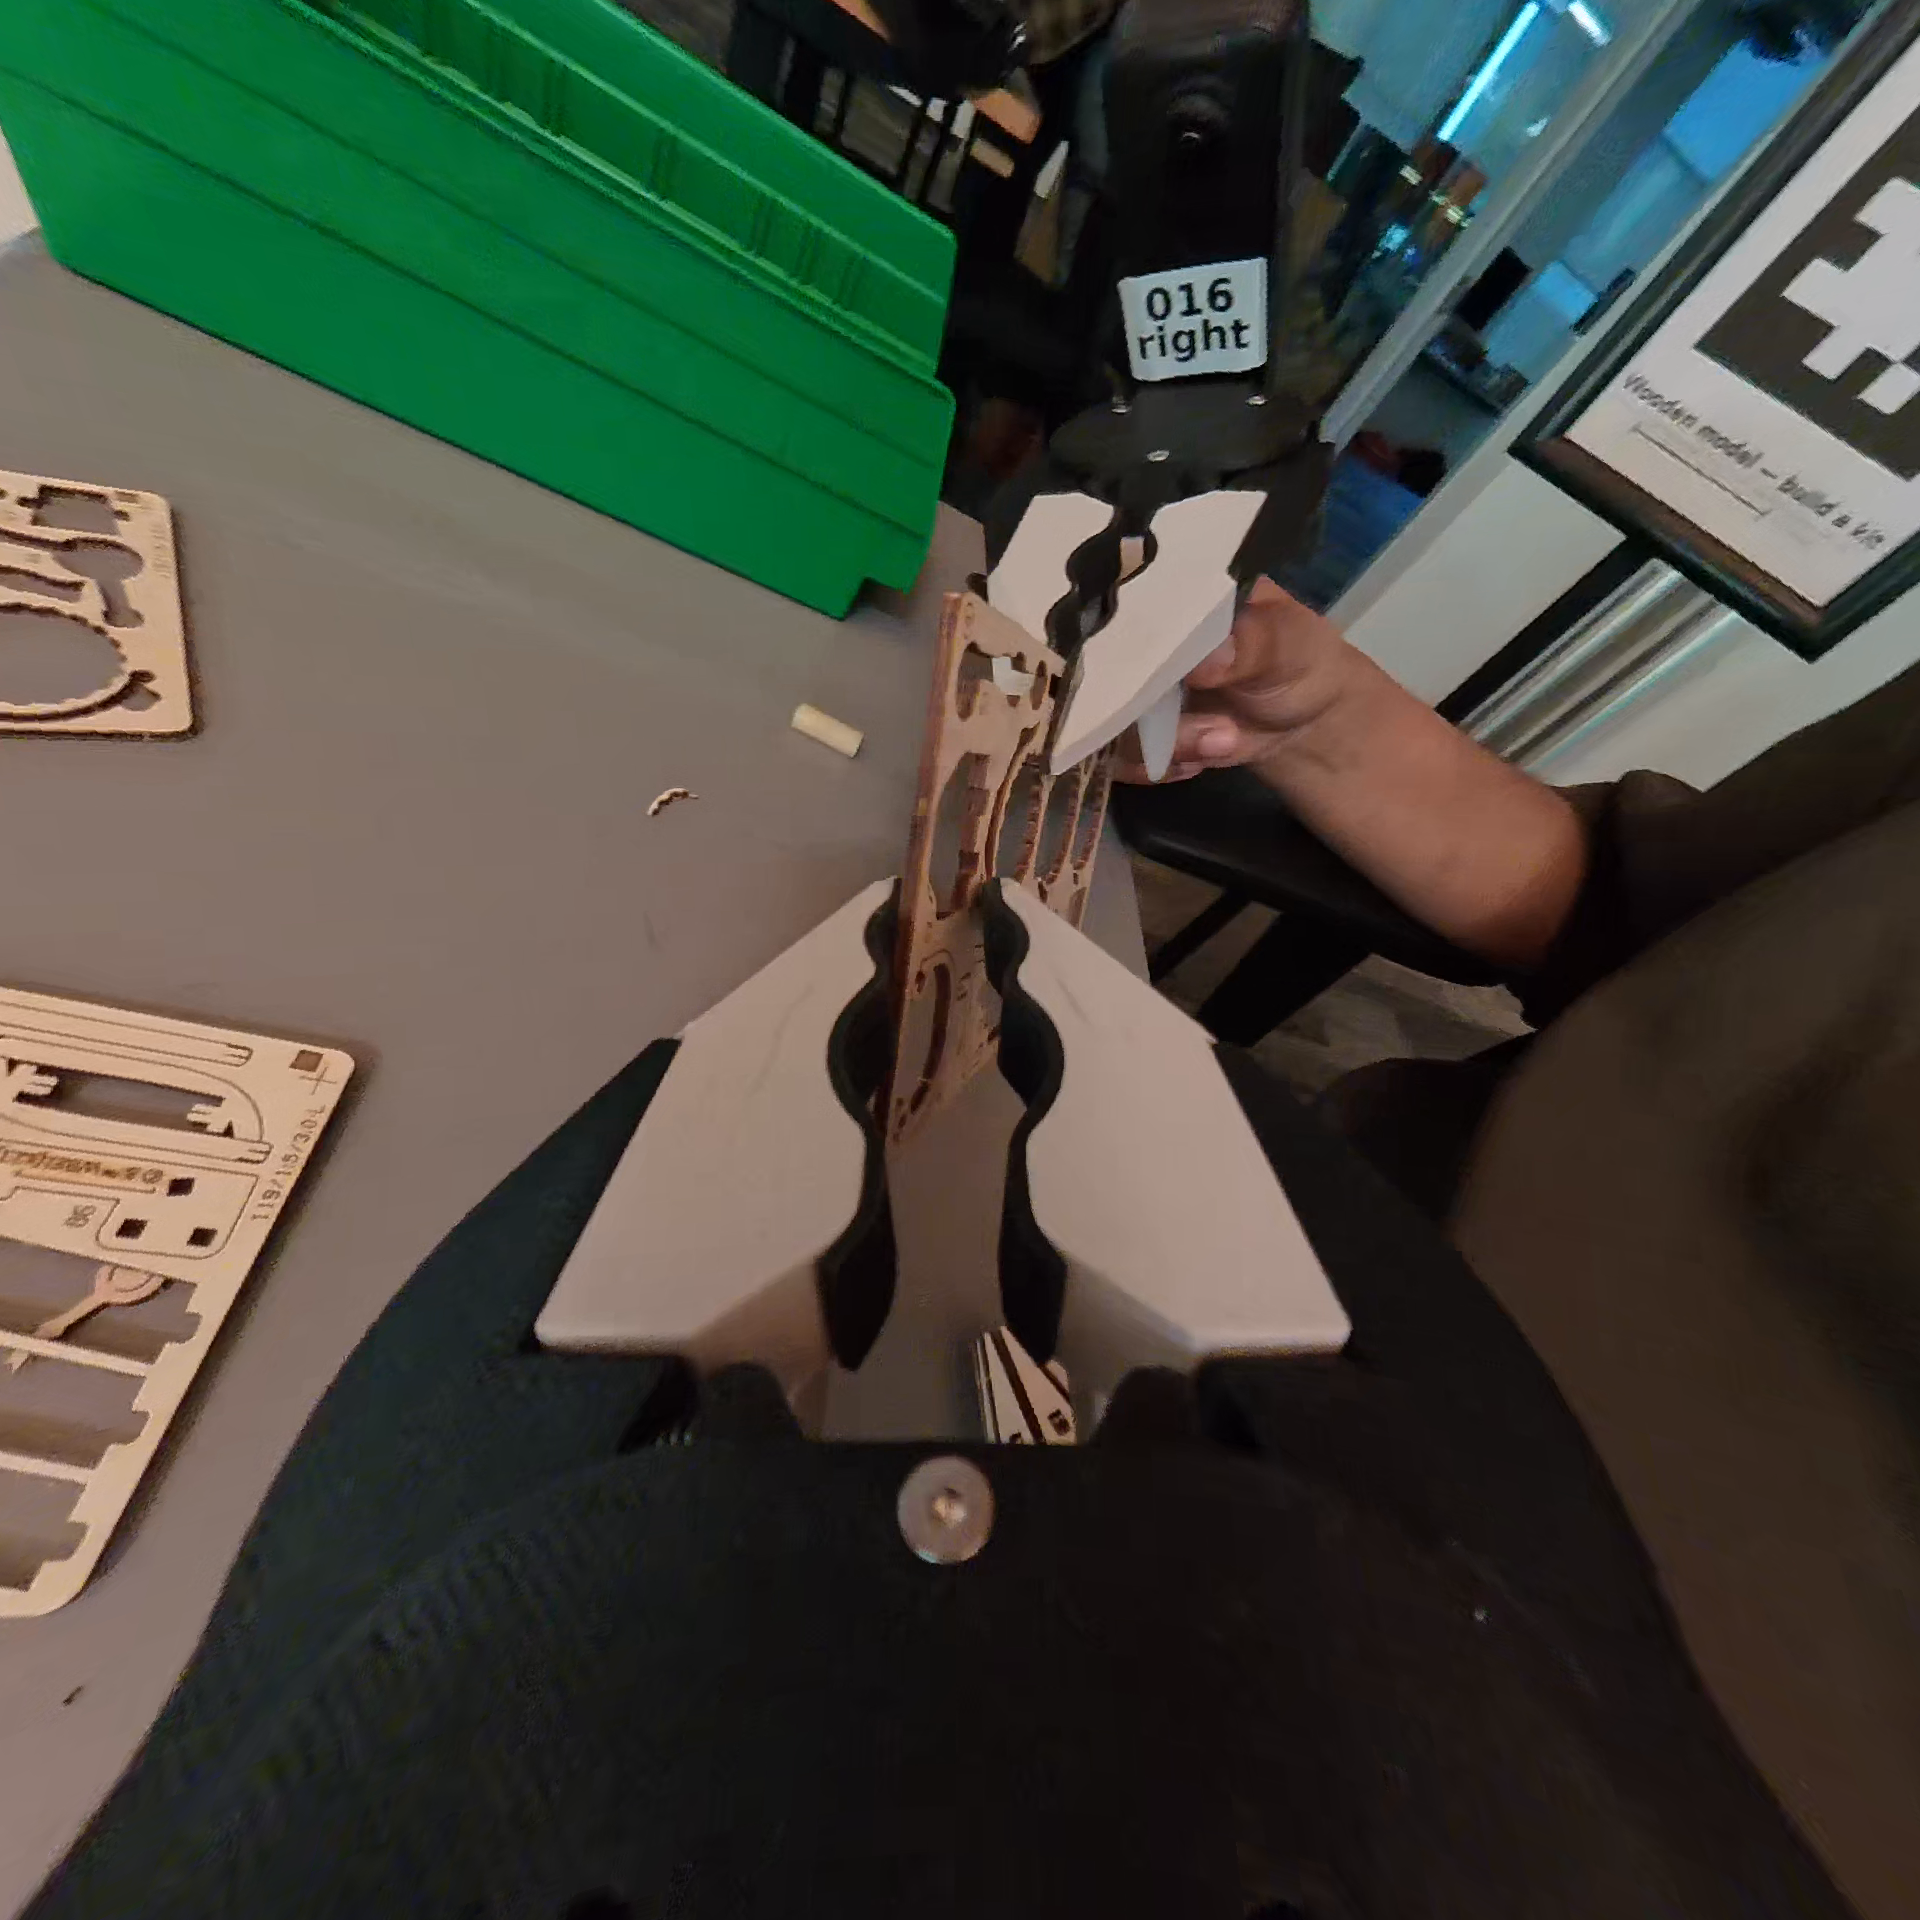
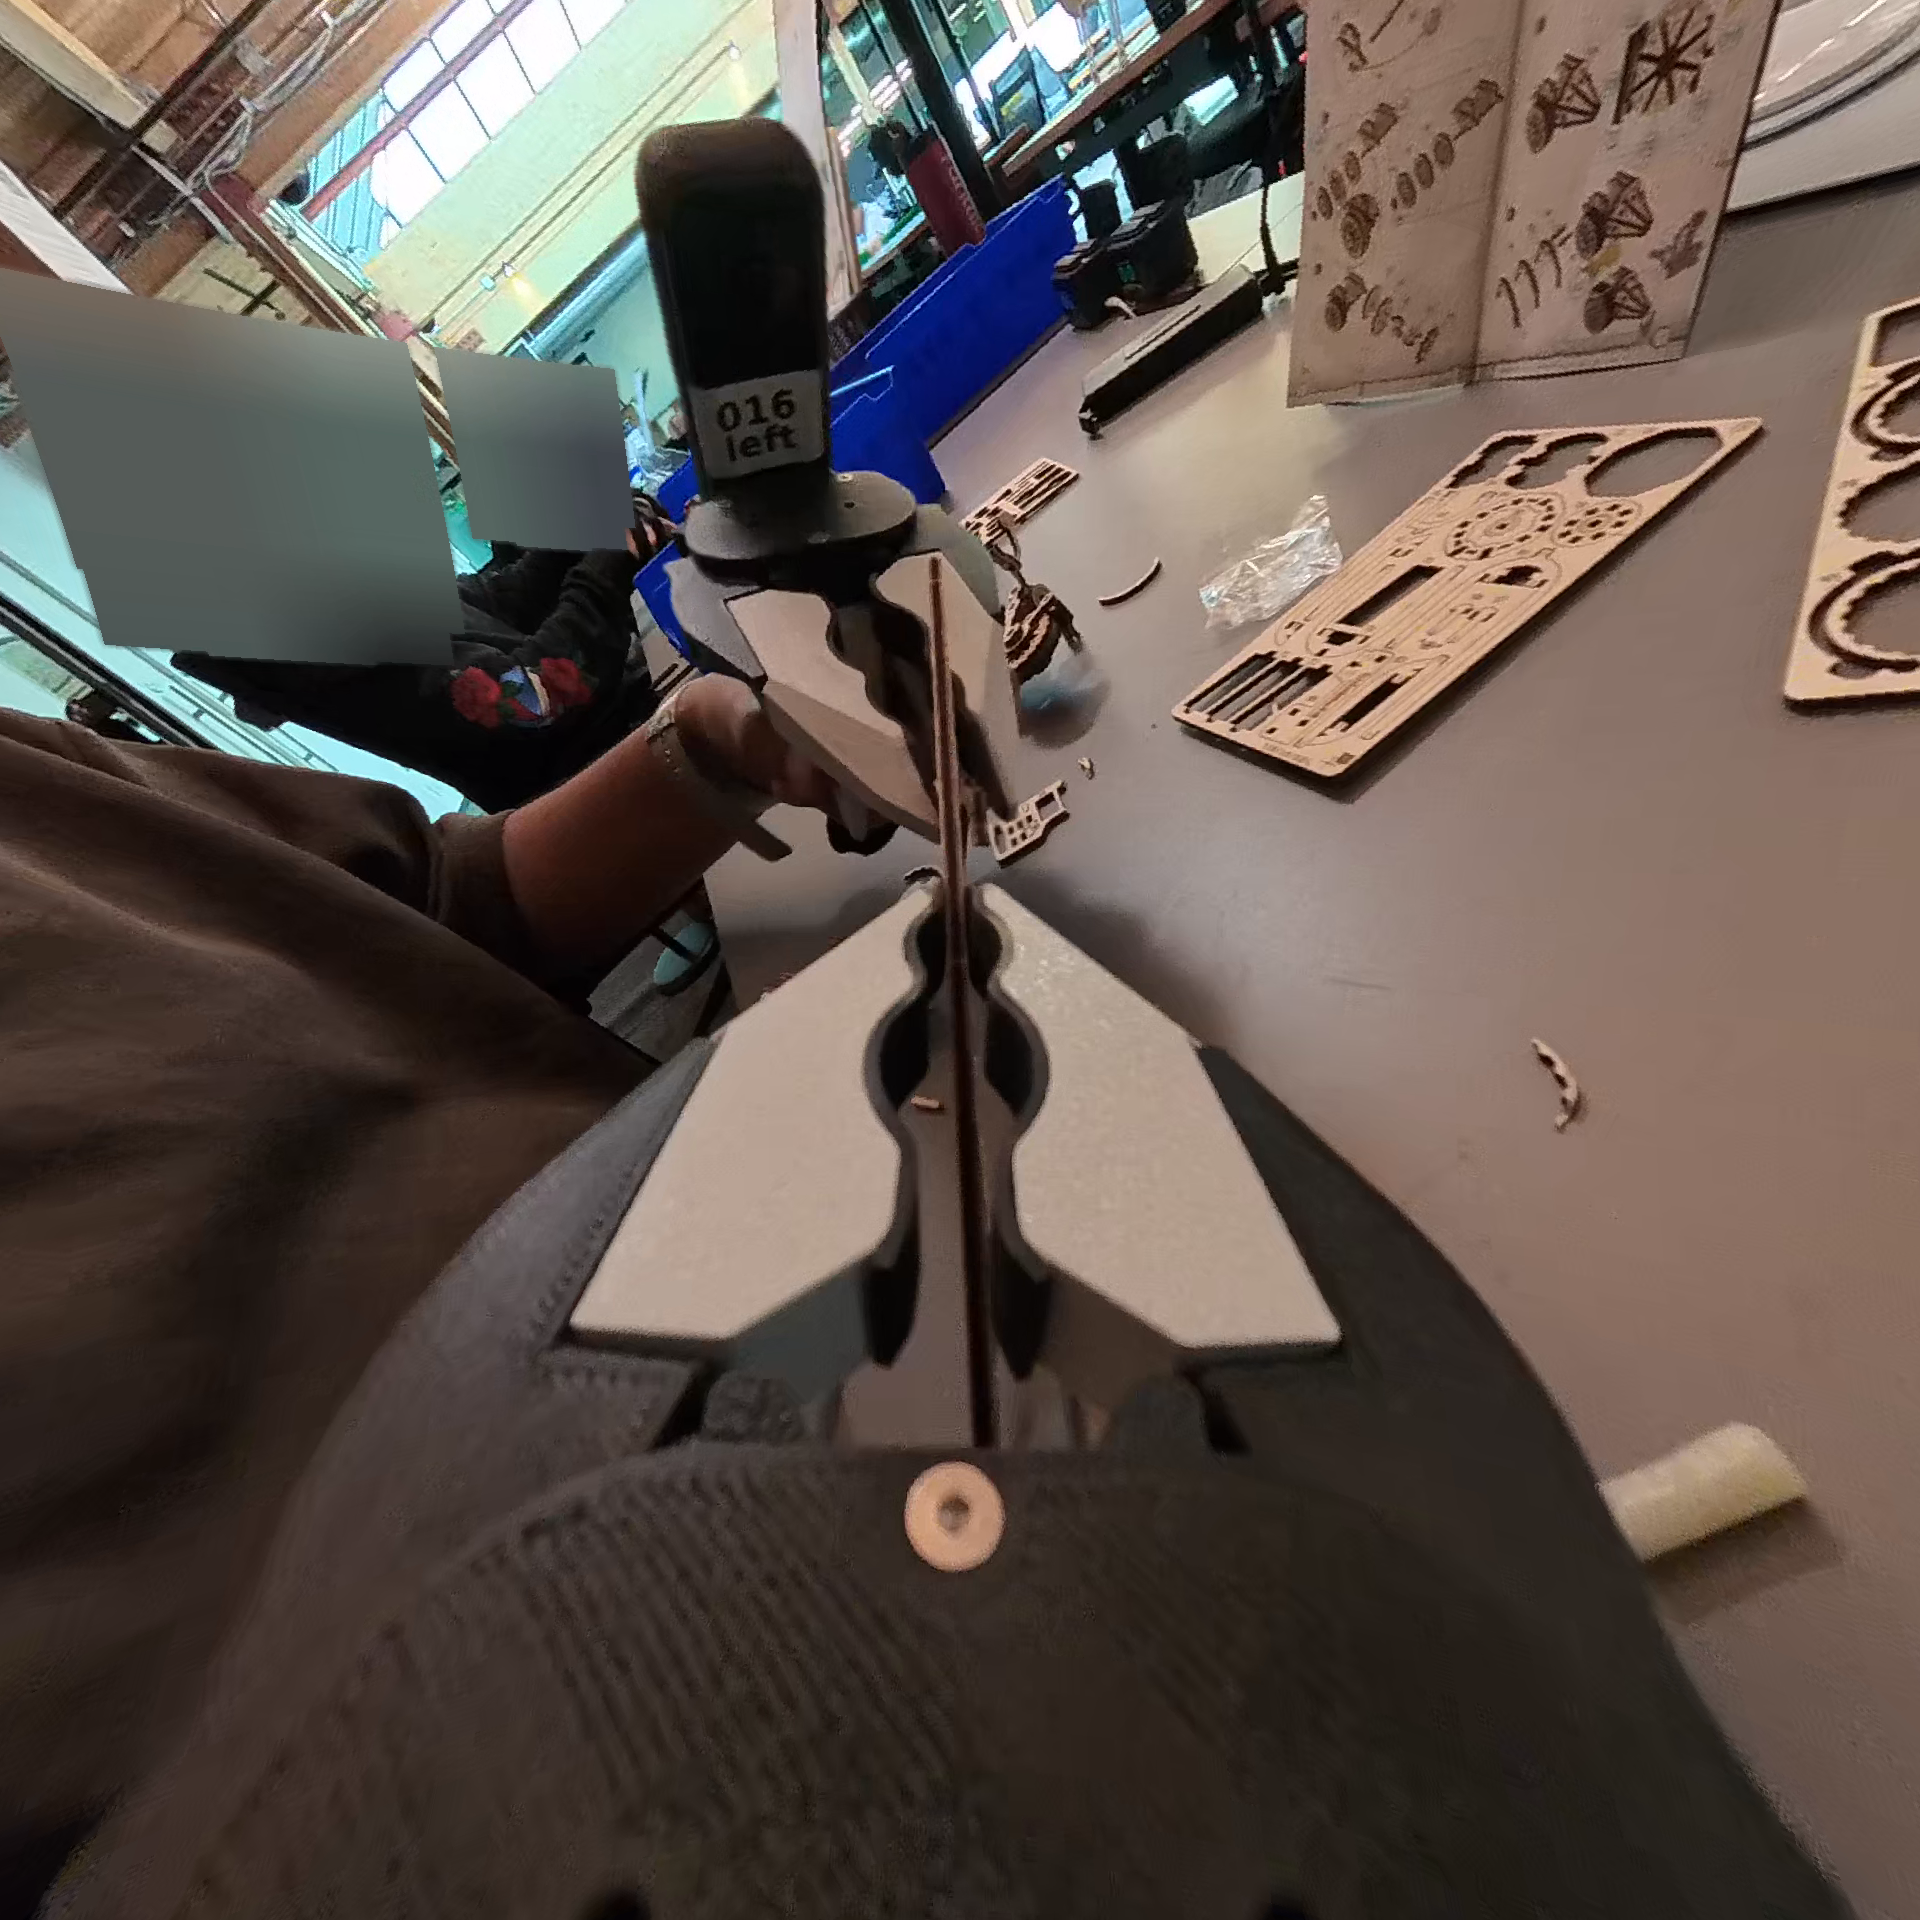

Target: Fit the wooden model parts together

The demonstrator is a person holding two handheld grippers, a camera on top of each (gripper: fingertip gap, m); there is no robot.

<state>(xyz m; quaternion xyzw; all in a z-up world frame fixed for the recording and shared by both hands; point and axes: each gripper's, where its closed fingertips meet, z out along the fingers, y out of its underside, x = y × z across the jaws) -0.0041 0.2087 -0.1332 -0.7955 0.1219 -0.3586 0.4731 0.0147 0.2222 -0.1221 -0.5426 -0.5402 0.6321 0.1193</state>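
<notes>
A laser-cut wooden sheet (image 1: 966,790) stands on edge above the grey table (image 1: 468,831), held from both ends. My left gripper (image 1: 940,899) is shut on its near end. My right gripper (image 1: 1044,717) is shut on its far end, with a hand (image 1: 1278,675) behind it. In the right wrist view the sheet (image 2: 961,1039) shows edge-on as a thin dark line between the shut fingers of my right gripper (image 2: 951,899). My left gripper (image 2: 961,821) clamps it just beyond, tips almost meeting. A small cut-out wooden part (image 2: 1029,826) lies on the table beside them.
A green bin (image 1: 520,260) stands at the back left. Wooden part sheets (image 1: 125,1247) (image 1: 94,613) (image 2: 1455,592) (image 2: 1860,520) lie flat. A white cylinder (image 2: 1704,1501), a plastic bag (image 2: 1268,566), a small wooden assembly (image 2: 1034,623), an upright instruction sheet (image 2: 1507,187) and a blue bin (image 2: 935,343) are around. The table edge is close by. The grippers are tip to tip, or close to it.
</notes>
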